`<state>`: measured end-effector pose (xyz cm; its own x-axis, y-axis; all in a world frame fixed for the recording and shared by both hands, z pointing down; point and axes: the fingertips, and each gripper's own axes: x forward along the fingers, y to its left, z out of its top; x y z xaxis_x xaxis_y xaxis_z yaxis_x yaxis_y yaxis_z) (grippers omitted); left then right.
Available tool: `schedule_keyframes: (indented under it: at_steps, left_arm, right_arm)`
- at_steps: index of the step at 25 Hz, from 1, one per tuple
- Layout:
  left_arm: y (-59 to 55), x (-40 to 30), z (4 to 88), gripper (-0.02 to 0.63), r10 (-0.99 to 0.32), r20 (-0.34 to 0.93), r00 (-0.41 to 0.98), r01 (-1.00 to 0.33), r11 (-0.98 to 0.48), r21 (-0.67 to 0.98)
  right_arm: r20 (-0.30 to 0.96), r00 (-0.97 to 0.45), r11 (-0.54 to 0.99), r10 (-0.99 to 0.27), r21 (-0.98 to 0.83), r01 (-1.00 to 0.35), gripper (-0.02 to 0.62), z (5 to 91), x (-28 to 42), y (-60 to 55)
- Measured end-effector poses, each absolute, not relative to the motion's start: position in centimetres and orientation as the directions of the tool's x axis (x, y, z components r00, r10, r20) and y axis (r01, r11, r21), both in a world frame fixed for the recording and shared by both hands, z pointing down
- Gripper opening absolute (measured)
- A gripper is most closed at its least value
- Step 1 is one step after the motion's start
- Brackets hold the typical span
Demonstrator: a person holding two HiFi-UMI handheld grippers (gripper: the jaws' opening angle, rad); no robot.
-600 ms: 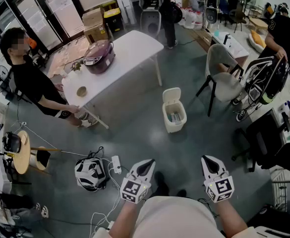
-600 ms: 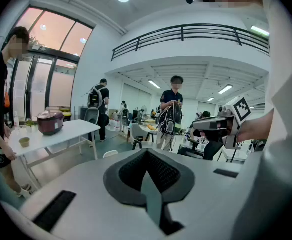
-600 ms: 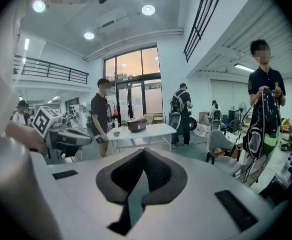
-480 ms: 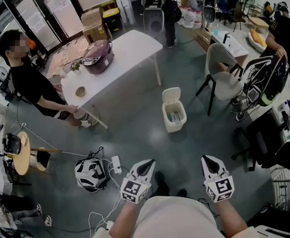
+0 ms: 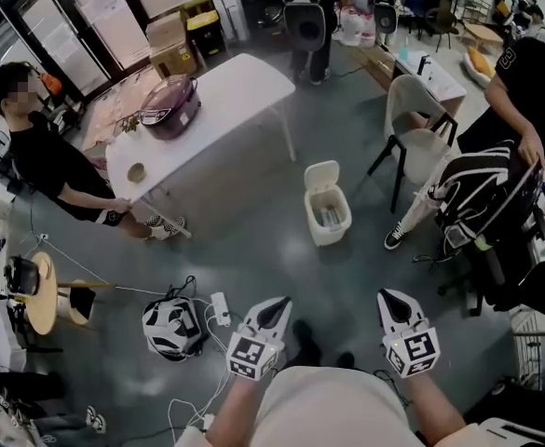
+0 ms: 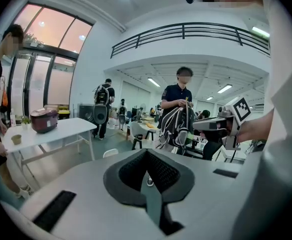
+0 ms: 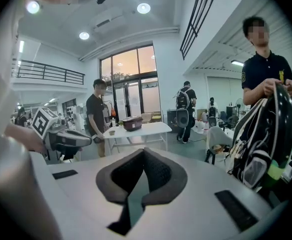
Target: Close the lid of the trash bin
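The fingers of our left gripper (image 5: 275,307) and right gripper (image 5: 390,299) are pressed together on nothing (both held low, close to our body). The trash bin (image 5: 329,220) stands on the floor (image 5: 253,240) well ahead, lid (image 5: 322,176) raised, between the table (image 5: 244,87) and a chair (image 5: 412,105).
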<state>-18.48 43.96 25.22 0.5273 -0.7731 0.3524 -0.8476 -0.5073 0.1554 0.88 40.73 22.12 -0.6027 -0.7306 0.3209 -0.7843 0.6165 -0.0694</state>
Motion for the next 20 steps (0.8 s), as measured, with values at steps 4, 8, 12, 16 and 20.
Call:
schedule_keyframes:
  at_steps: [4, 8, 12, 16, 20]
  left_arm:
    - [43.2, -19.1, 25.4, 0.015, -0.768, 0.353, 0.534, -0.844, -0.511, 0.165]
    - [42.0, -19.1, 25.7, 0.015, -0.762, 0.357, 0.541, -0.840, -0.515, 0.173]
    - [40.6, -19.8, 25.7, 0.049, -0.750, 0.356, 0.557, -0.829, -0.529, 0.183]
    - [39.3, -20.3, 26.0, 0.093, -0.727, 0.355, 0.588, -0.806, -0.563, 0.181]
    - [38.7, -21.0, 26.5, 0.124, -0.701, 0.359, 0.616, -0.782, -0.597, 0.177]
  right_arm:
    - [0.320, -0.586, 0.602, -0.744, -0.057, -0.796, 0.012, 22.3, 0.4, 40.0]
    - [0.320, -0.576, 0.593, -0.752, -0.052, -0.804, 0.012, 22.6, 0.5, 38.9]
    - [0.329, -0.557, 0.576, -0.763, -0.047, -0.816, 0.015, 22.4, -0.2, 37.8]
    - [0.338, -0.532, 0.552, -0.777, -0.043, -0.833, 0.015, 22.8, -0.5, 37.1]
    - [0.344, -0.505, 0.525, -0.792, -0.040, -0.850, 0.015, 23.3, -1.0, 37.1]
